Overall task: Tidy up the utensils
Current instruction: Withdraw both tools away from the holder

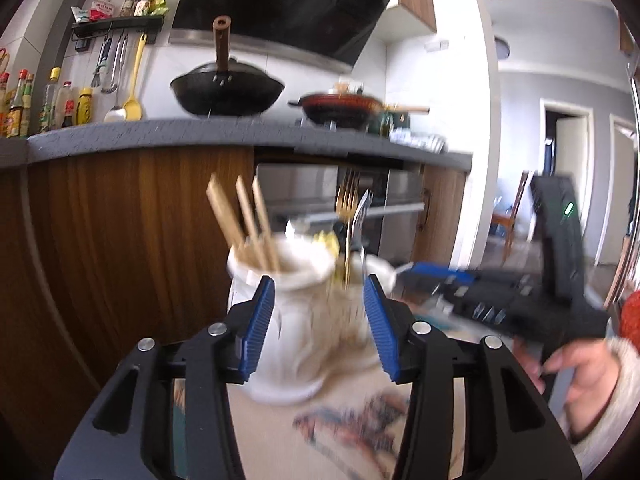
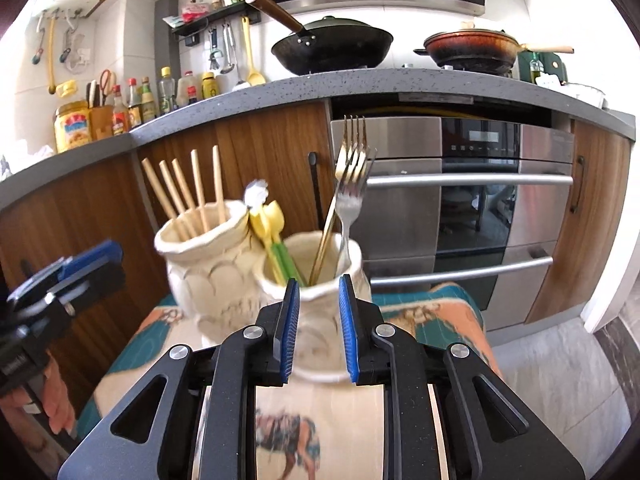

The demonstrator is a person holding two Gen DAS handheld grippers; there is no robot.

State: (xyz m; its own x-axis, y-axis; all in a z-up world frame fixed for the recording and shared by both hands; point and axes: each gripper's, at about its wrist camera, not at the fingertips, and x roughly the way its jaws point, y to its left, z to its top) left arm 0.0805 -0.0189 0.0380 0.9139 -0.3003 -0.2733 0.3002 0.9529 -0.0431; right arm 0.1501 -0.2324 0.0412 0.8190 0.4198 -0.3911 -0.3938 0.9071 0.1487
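Two cream ceramic jars stand on a patterned table mat (image 2: pixel 440 312). The left jar (image 2: pixel 208 272) holds several wooden chopsticks (image 2: pixel 188 188). Yellow-green plastic utensils (image 2: pixel 272 232) lean between the jars. The right jar (image 2: pixel 316 332) holds a gold fork and a silver fork (image 2: pixel 352 168). My right gripper (image 2: pixel 319 280) is open just in front of the fork jar, nothing between its blue pads. In the blurred left wrist view, my left gripper (image 1: pixel 320 280) is open in front of the chopstick jar (image 1: pixel 288 320). The right gripper (image 1: pixel 436 272) comes in from the right.
Behind the table runs a grey counter (image 2: pixel 360 88) with a black wok (image 2: pixel 332 44), a red pan (image 2: pixel 472 46) and sauce bottles (image 2: pixel 140 100). A steel oven (image 2: pixel 468 200) sits below. A person's hand (image 1: pixel 580 372) holds the right gripper's handle.
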